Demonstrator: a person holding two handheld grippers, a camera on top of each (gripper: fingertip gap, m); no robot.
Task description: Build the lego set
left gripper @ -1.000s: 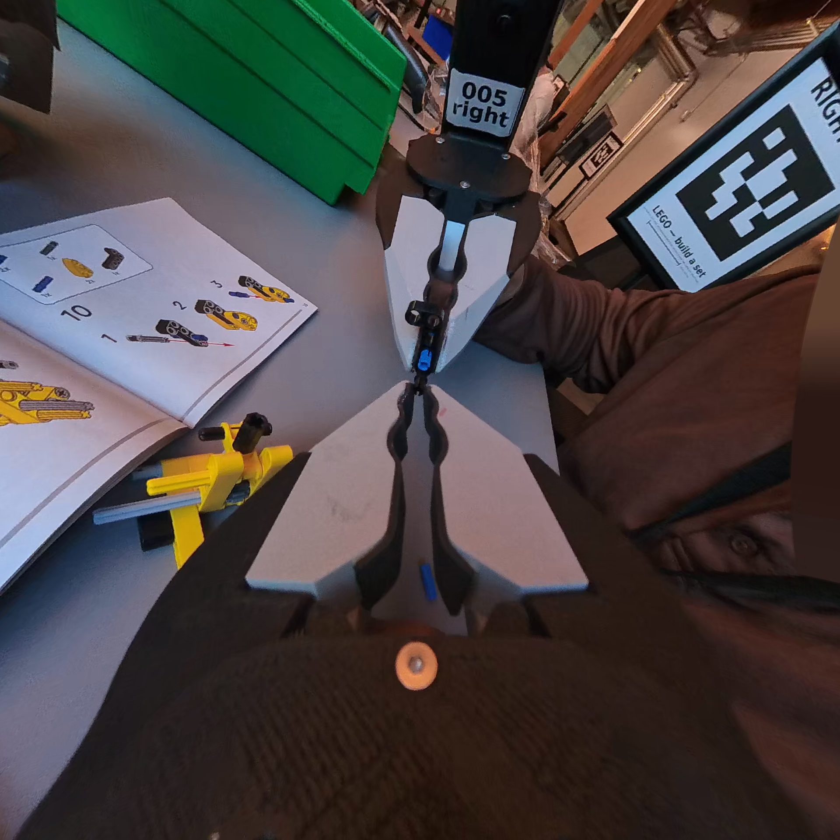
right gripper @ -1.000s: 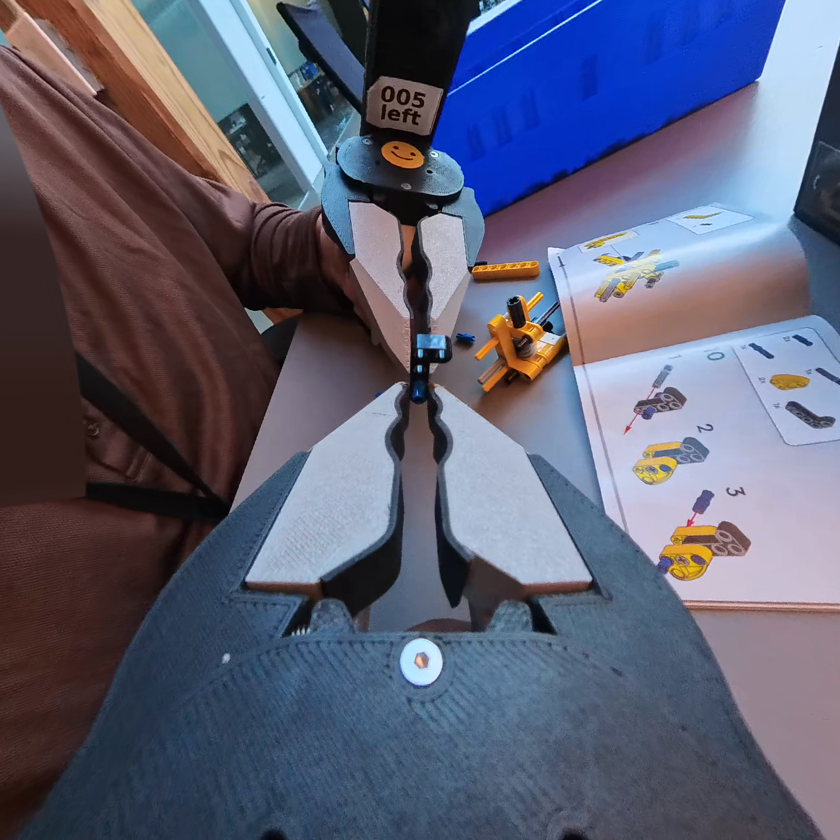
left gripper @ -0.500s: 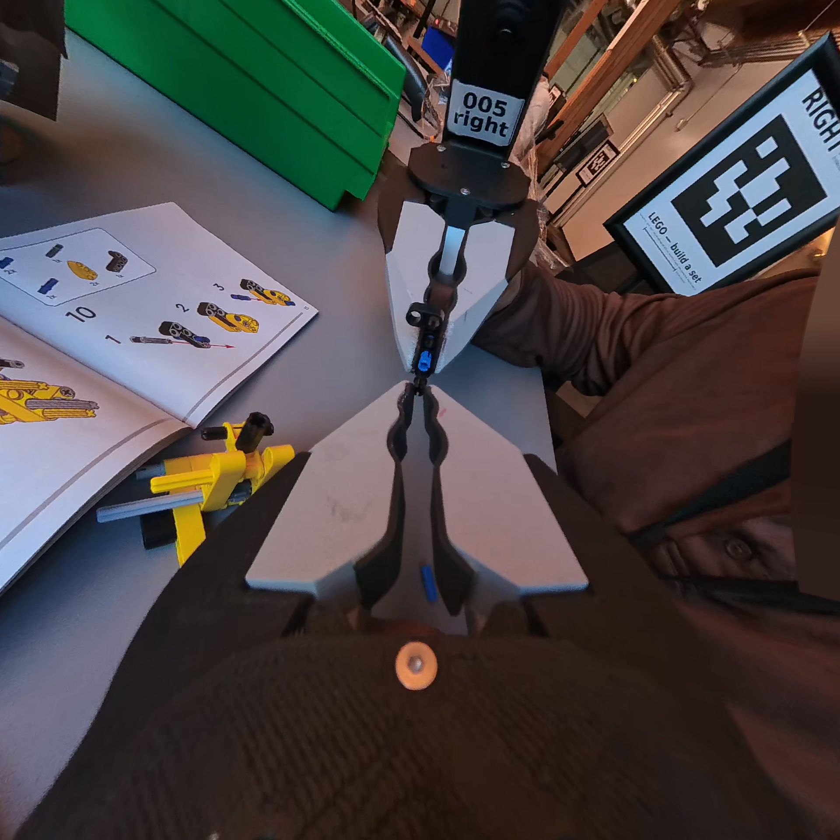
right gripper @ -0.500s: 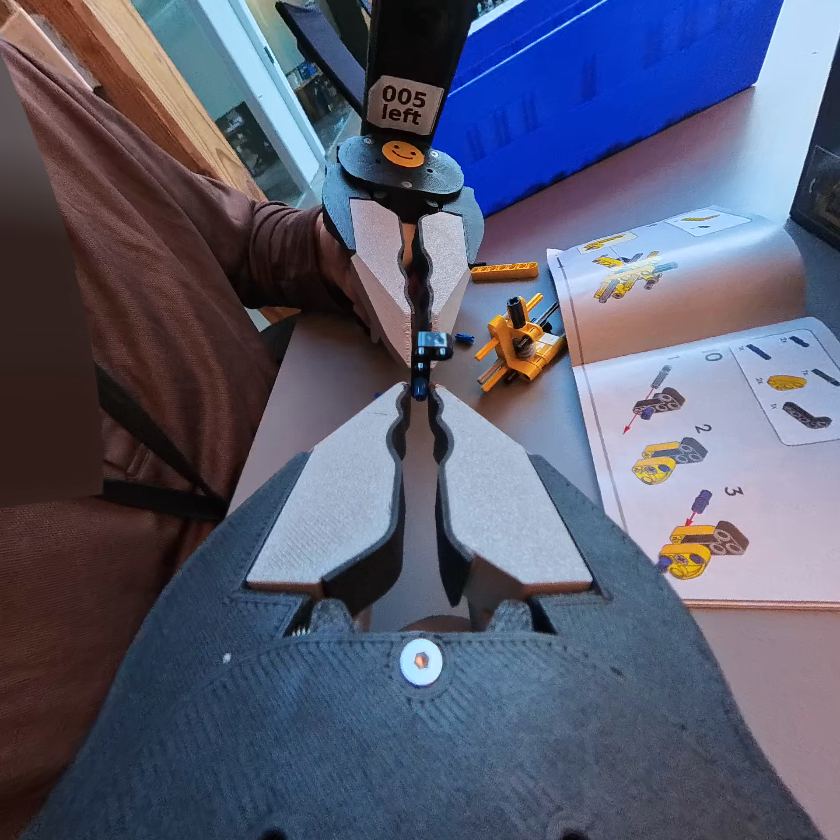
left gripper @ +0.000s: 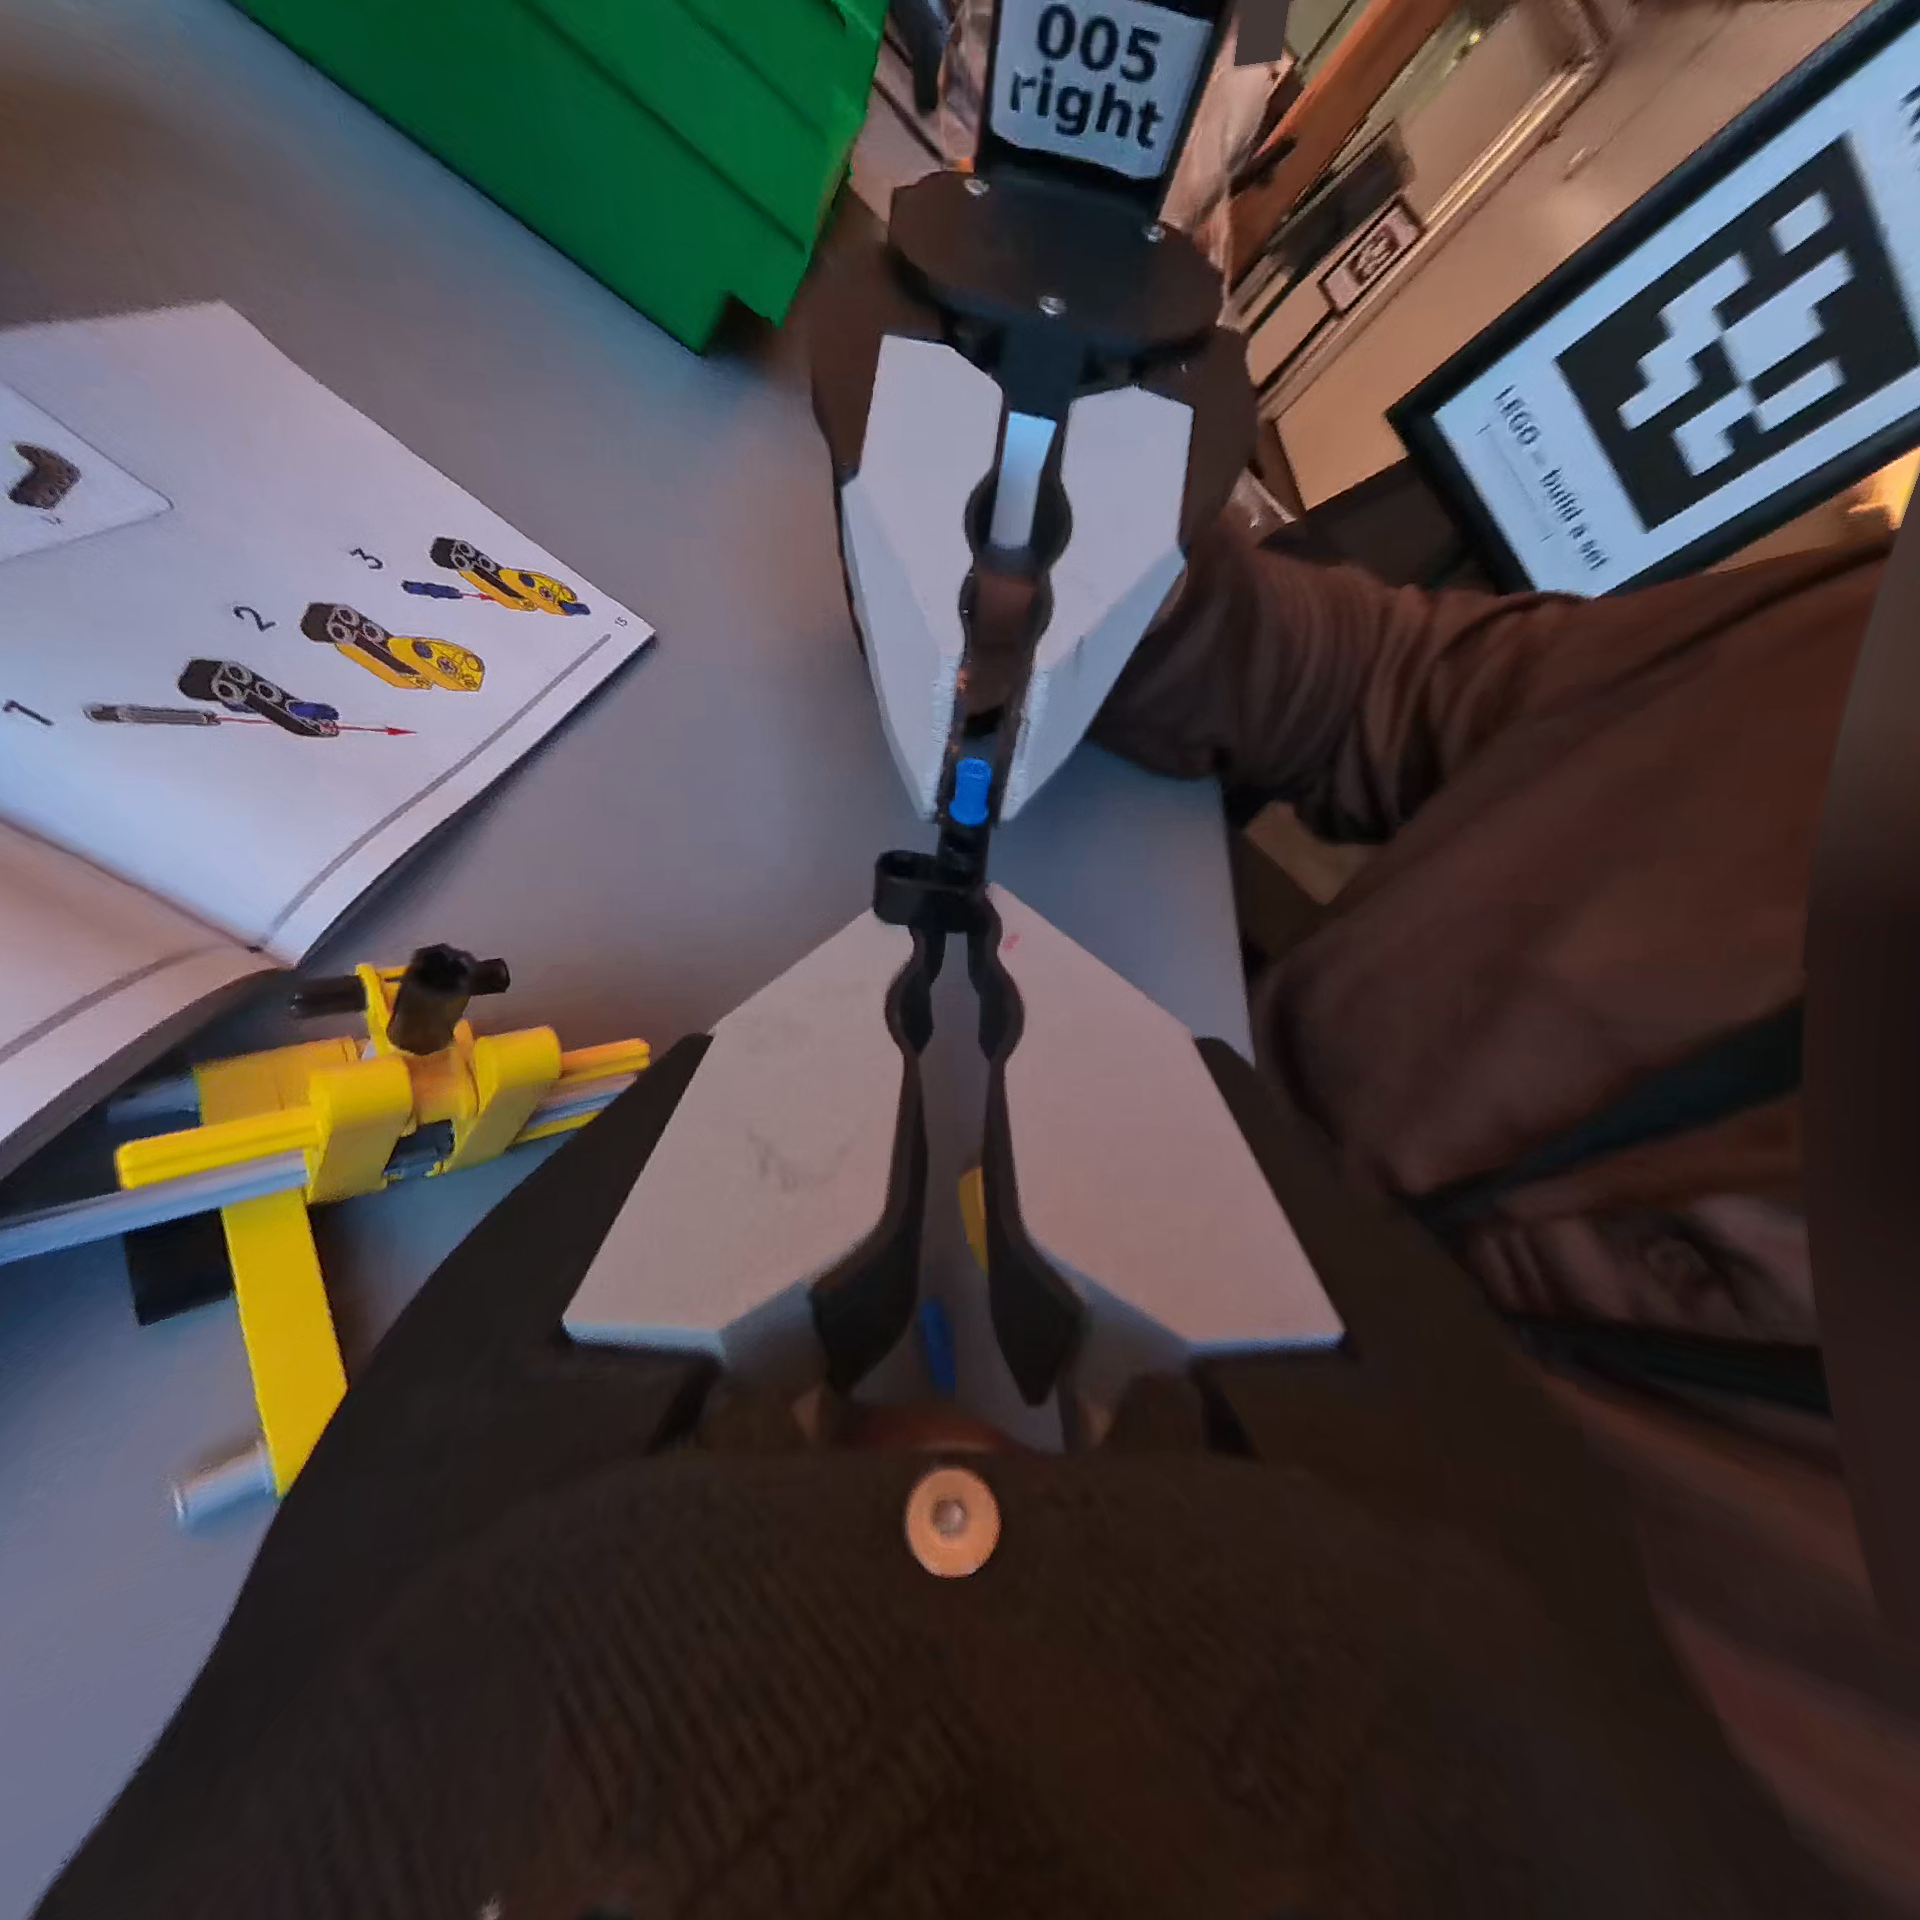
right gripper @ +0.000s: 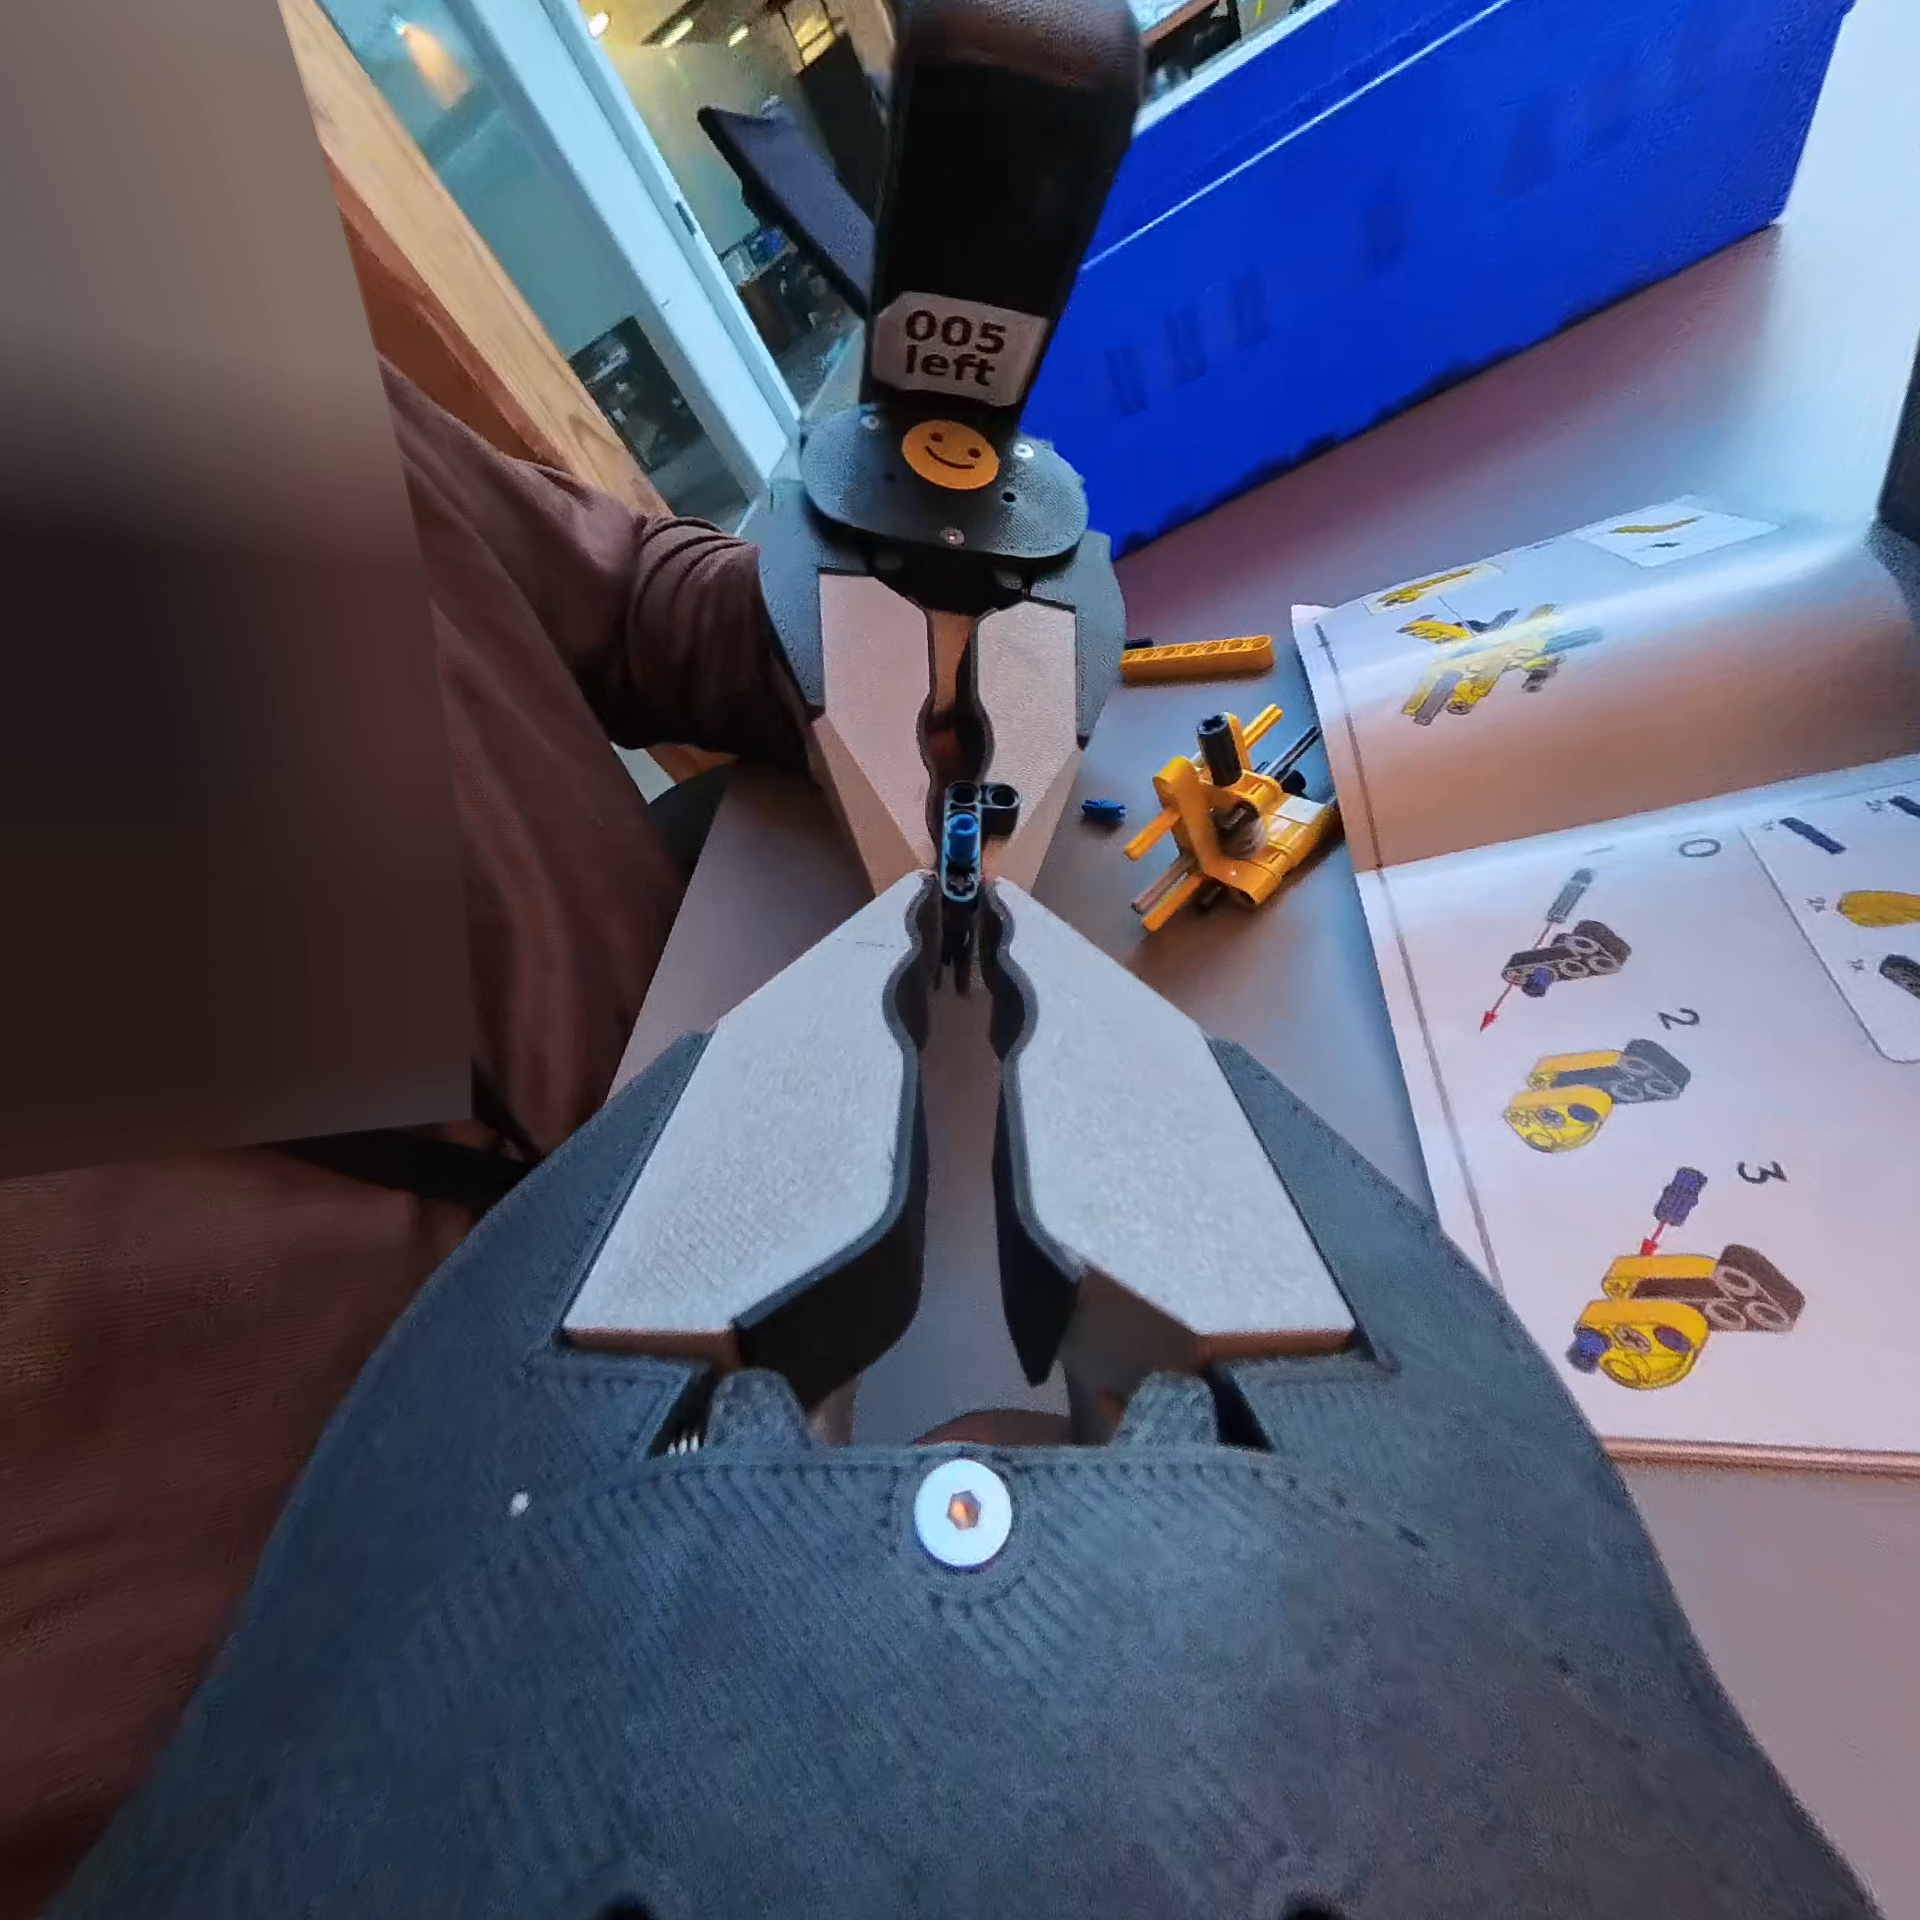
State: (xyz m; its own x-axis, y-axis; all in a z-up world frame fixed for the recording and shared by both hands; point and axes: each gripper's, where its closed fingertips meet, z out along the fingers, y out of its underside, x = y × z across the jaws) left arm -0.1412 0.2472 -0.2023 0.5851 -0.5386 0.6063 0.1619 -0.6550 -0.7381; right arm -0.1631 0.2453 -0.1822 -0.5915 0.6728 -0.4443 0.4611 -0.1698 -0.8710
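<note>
A small black lego piece (left gripper: 909, 881) with a blue pin (left gripper: 971, 788) in it hangs above the table between my two grippers, which meet tip to tip. My left gripper (left gripper: 951, 920) is shut on the piece's ring end. My right gripper (right gripper: 956, 899) is shut on a thin black part below the blue pin (right gripper: 961, 831). The black piece (right gripper: 982, 798) shows against the left gripper's tips in the right wrist view. The part-built yellow assembly (left gripper: 353, 1112) lies on the grey table, also in the right wrist view (right gripper: 1231, 821).
The open instruction booklet (left gripper: 312, 520) lies beside the assembly, also in the right wrist view (right gripper: 1662, 1039). A green bin (left gripper: 623, 135) and a blue bin (right gripper: 1403, 260) stand behind. A loose yellow beam (right gripper: 1195, 657) and a small blue pin (right gripper: 1101, 808) lie on the table. A person's brown sleeve (left gripper: 1455, 779) is close. Between my right fingertips and the loose yellow beam (right gripper: 1195, 657) there is roughly 15 cm.
In the left wrist view the black piece's ring end has come from up against the right fingers down to my left fingertips. Both grippers stay shut, tip to tip.
</note>
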